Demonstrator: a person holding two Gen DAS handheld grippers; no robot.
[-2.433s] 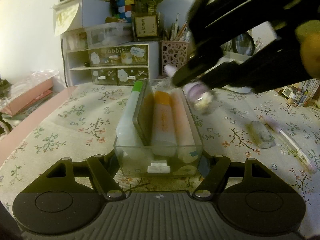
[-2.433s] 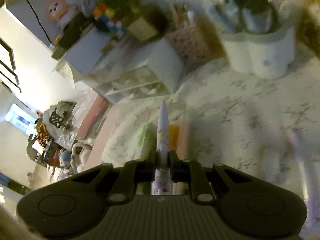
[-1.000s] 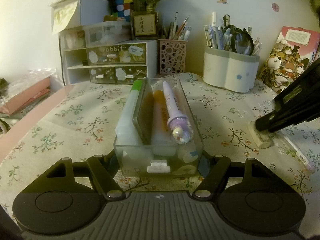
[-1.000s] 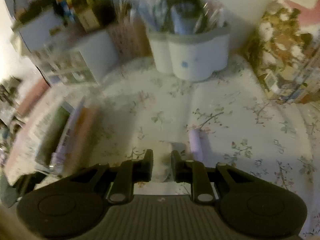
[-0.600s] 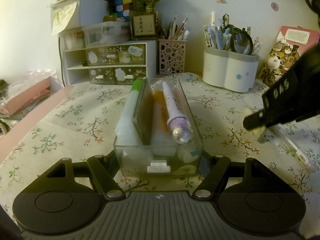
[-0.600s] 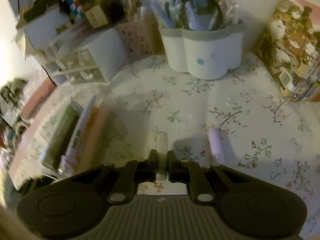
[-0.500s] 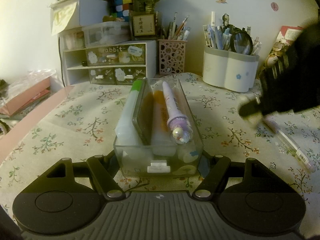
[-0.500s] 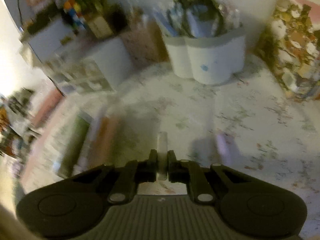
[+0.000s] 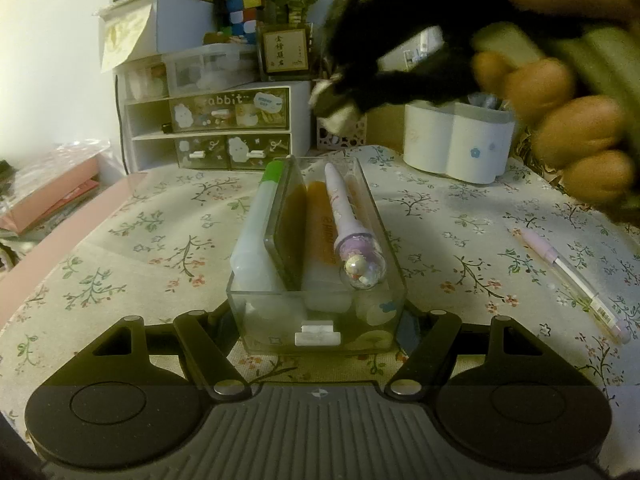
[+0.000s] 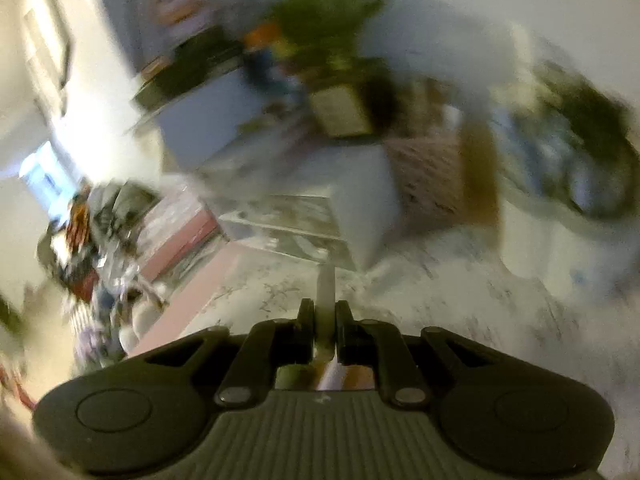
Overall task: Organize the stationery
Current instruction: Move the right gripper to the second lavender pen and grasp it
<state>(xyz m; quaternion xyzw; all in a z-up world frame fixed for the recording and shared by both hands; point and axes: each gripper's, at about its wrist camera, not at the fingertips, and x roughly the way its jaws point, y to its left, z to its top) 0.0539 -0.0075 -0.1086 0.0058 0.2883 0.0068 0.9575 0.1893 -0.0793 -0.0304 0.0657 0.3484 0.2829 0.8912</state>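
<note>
A clear plastic box stands on the flowered tablecloth, clamped between my left gripper's fingers. It holds a green-capped marker, an orange tube and a purple pen with a globe top. My right gripper is shut on a small white eraser. In the left wrist view it hovers blurred above the far end of the box. A lilac pen lies on the cloth to the right.
At the back stand a white drawer unit, a lattice pen cup and a white pen holder. Pink folders lie at the far left. The right wrist view is heavily blurred.
The right gripper closed on the white eraser on the cloth at right, lifted it, and swung it up and left over the box. The left gripper and box have not moved.
</note>
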